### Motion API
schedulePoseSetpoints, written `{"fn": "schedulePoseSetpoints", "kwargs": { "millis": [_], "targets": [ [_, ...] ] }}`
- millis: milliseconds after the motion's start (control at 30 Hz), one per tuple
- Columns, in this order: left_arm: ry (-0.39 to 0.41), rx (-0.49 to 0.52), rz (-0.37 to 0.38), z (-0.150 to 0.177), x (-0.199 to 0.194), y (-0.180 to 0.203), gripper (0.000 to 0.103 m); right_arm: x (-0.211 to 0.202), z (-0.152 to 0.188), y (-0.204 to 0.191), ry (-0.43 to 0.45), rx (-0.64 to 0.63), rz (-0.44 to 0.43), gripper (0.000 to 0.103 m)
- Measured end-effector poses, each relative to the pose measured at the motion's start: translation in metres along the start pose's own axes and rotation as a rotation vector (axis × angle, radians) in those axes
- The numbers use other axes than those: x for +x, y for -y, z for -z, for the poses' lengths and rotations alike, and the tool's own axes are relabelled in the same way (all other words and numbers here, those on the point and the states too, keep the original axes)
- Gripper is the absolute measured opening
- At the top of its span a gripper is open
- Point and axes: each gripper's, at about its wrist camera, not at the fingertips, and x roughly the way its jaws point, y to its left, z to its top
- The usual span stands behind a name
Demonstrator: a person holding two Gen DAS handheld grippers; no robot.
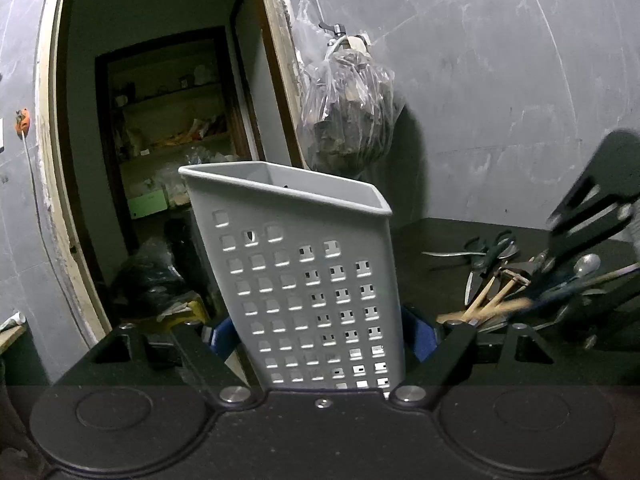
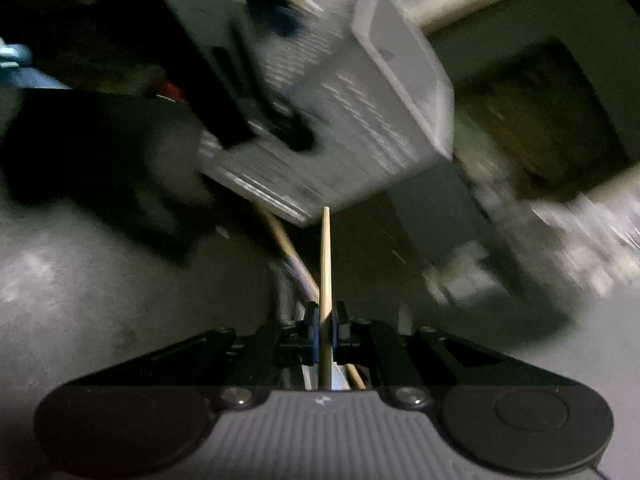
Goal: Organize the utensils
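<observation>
left gripper point(image 1: 320, 336) clamps grey perforated holder point(image 1: 296, 264), tilted; right gripper point(image 2: 325, 326) pinches wooden chopstick point(image 2: 325, 264); utensil pile point(image 1: 520, 284) near tabletop's right edge.

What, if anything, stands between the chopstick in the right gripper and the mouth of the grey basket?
Nothing visible. The chopstick points at the basket, which the left gripper holds tilted; its mouth lies off to the chopstick's upper right, though that view is blurred.

Home storeroom: cluttered pantry shelves point(image 1: 168, 120), hanging plastic bag point(image 1: 348, 112), scuffed grey walls point(image 1: 500, 80).
</observation>
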Motion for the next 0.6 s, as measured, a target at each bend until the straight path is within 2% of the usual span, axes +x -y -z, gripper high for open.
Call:
{"fn": "schedulePoseSetpoints", "kwargs": {
  "millis": [67, 133, 300, 367, 467, 600],
  "targets": [
    [0.001, 0.005, 0.007, 0.0, -0.001, 0.001, 0.084, 0.017, 0.004, 0.004, 0.0, -0.019, -0.066, 0.006],
    [0.003, 0.012, 0.014, 0.0, -0.001, 0.002, 0.084, 0.027, 0.006, 0.009, 0.01, -0.021, -0.089, 0.006],
    [0.005, 0.011, 0.008, 0.0, -0.002, 0.004, 0.084, 0.039, 0.008, 0.027, 0.015, 0.022, -0.098, 0.007],
    [0.003, 0.006, 0.005, 0.0, -0.002, 0.005, 0.084, 0.044, 0.01, 0.037, 0.003, 0.064, -0.112, 0.007],
    [0.004, 0.01, 0.009, 0.0, -0.003, 0.005, 0.084, 0.056, 0.015, 0.049, -0.016, 0.132, -0.138, 0.013],
    [0.004, 0.01, 0.01, 0.001, -0.004, 0.007, 0.085, 0.066, 0.021, 0.078, -0.024, 0.242, -0.204, 0.017]
  ]
}}
